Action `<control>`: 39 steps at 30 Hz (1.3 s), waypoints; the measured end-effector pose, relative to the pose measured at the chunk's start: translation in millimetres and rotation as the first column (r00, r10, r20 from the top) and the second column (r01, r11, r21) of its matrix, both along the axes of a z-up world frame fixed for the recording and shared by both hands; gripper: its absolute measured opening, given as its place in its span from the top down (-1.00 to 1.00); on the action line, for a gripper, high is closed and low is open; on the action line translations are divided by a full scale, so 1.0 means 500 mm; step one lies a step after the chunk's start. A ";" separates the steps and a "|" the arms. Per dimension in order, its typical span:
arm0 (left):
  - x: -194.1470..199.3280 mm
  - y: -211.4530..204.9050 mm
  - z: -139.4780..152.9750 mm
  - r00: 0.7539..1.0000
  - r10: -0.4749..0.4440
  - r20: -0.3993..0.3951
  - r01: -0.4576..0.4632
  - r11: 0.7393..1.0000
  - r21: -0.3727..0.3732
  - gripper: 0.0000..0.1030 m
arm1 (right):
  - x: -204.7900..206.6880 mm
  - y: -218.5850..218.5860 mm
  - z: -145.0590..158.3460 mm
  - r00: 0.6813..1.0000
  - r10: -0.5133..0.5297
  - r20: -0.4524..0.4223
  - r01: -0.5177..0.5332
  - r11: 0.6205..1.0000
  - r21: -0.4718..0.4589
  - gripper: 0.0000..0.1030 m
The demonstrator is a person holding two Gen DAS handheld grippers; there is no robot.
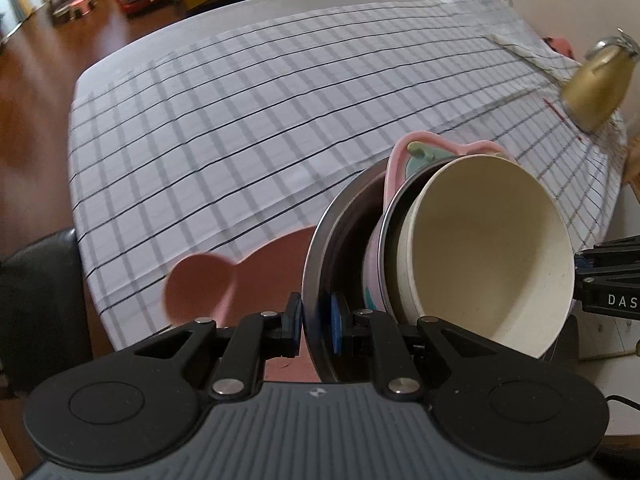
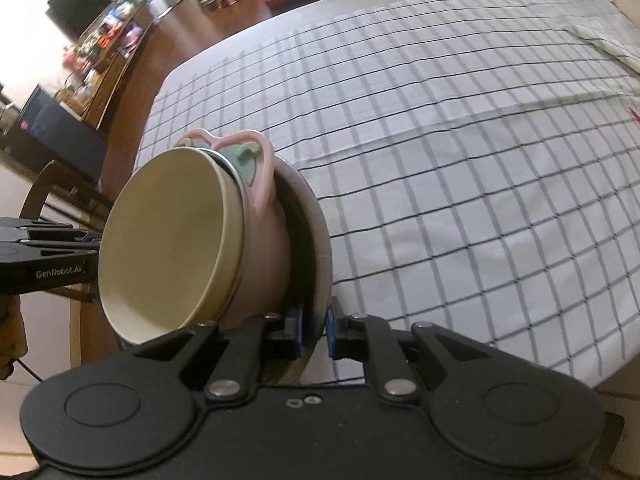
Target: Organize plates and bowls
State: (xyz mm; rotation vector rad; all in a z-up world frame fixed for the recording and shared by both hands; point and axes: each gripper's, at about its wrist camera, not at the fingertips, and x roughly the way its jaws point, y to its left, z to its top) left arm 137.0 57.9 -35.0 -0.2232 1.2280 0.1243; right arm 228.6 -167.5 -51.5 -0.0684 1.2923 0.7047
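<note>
Stacking looks done: my left gripper [image 1: 316, 326] and right gripper [image 2: 316, 330] each clench the steel bowl's [image 1: 320, 256] rim, holding the nested cream bowl [image 1: 492, 248] and pink plate [image 1: 400, 148] above the tablecloth [image 1: 240, 120], not yet set down.

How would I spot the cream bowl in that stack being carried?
Find the checked tablecloth over the table; above its near edge two grippers pinch the rim of a wide steel bowl holding nested dishes. The cream bowl is the innermost one, facing up and open. Unlike the pink heart-shaped dish behind it, it is plain, round and pale inside.
</note>
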 end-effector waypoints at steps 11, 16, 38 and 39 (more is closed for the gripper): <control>-0.039 0.072 -0.049 0.997 0.076 -0.028 -0.076 0.997 -0.007 0.75 | -0.012 0.095 -0.042 0.997 0.075 -0.022 -0.075 0.997 -0.010 0.77; -0.034 0.082 -0.067 0.997 0.075 -0.027 -0.075 0.997 -0.008 0.75 | -0.011 0.108 -0.057 0.997 0.077 -0.028 -0.078 0.997 -0.025 0.77; -0.019 0.091 -0.100 0.999 0.043 -0.026 -0.044 0.999 -0.024 0.75 | -0.001 0.118 -0.085 0.998 0.055 -0.033 -0.057 0.997 -0.056 0.77; -0.019 0.091 -0.100 0.999 0.043 -0.026 -0.044 0.999 -0.024 0.75 | -0.001 0.118 -0.085 0.998 0.055 -0.032 -0.057 0.997 -0.055 0.77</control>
